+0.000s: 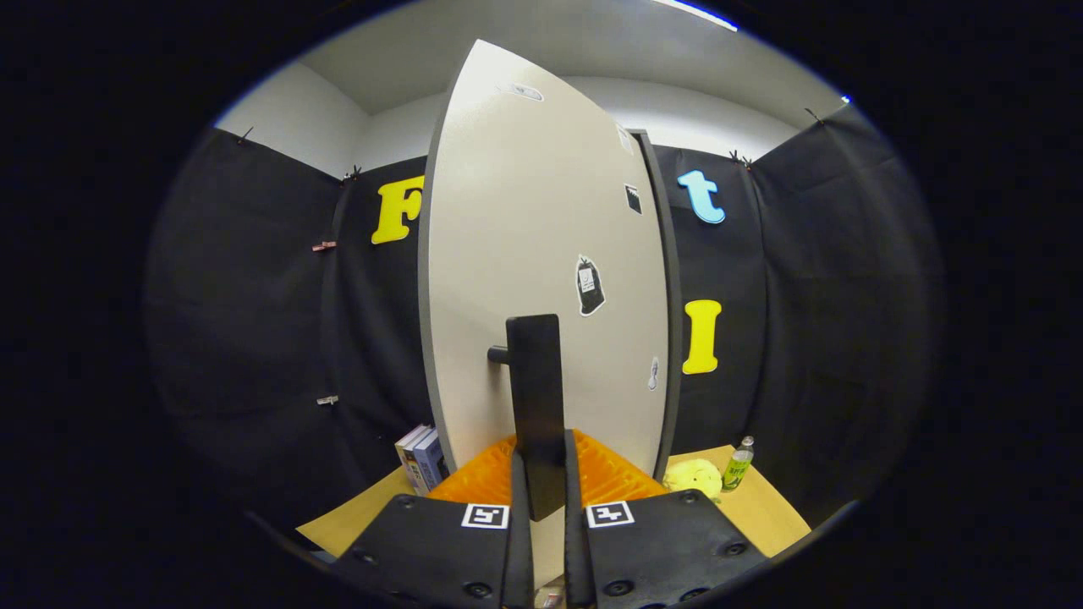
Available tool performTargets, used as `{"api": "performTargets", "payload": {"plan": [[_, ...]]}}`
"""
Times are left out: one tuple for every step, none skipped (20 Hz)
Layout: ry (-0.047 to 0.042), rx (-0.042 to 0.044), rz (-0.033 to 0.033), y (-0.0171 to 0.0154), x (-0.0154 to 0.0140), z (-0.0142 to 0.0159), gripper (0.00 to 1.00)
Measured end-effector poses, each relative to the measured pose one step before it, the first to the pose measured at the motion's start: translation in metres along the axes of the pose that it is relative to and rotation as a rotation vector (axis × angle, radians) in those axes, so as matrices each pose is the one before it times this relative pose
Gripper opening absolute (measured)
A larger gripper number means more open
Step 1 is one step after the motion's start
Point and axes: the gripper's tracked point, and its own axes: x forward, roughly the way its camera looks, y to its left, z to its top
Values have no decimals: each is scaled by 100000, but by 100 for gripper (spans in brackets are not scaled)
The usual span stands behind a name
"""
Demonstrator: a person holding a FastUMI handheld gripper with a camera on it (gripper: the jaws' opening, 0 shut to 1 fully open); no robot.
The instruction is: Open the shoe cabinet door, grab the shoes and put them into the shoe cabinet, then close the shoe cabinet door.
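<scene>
A light wooden tabletop (766, 507) is lying under the tall beige cabinet door (533, 254), black cloth walling the booth; the gripper (540, 474) is clenching the door's flat black handle (536, 397) between both fingers; books (420, 457) are standing left, a yellow plush (694, 476) and green bottle (738, 463) right.

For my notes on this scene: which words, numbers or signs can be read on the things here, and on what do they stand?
None can be read.
The stickers on the cabinet door: too small.
The bottle label: blurred.
The books: blurred.
The square markers on the gripper: patterns, no words.
Its jaws are shut on the door handle.
</scene>
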Motion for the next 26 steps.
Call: {"api": "performTargets", "payload": {"plan": [[-239, -331, -1274, -766, -304, 165, 18], [-19, -96, -1177, -705, -340, -3, 18], [-65, 12, -888, -685, -395, 55, 18], [331, -423, -686, -660, -136, 68, 18], [155, -555, -722, -703, -199, -39, 18], [218, -646, -835, -746, -84, 28, 18], [280, -478, -807, -720, -124, 117, 18], [357, 236, -710, -736, -130, 34, 18], [306, 911, -436, -728, -119, 143, 17], [472, 1497, -472, -649, -116, -11, 17], [298, 1470, -544, -662, -110, 157, 17], [279, 942, -493, -773, -74, -21, 17], [450, -47, -285, -620, -8, 93, 17], [270, -519, -521, -614, 147, 78, 17], [192, -614, -801, -695, 99, 12, 17], [-212, -237, -1479, -676, 113, 96, 16], [-420, -46, -1211, -659, 91, 144, 14], [-144, -8, -601, -699, -96, 48, 12], [449, 181, -137, -534, -160, 40, 12], [394, 320, -93, -377, -242, -86, 12], [62, 74, -632, -483, -175, 115, 12], [15, -455, -882, -538, -10, 9, 12], [227, 244, 2, -404, -28, -11, 12], [221, 740, 45, -290, -89, 73, 12], [-306, 119, -148, -425, -213, 46, 12], [-50, -158, -223, -501, -64, 32, 12]]}}
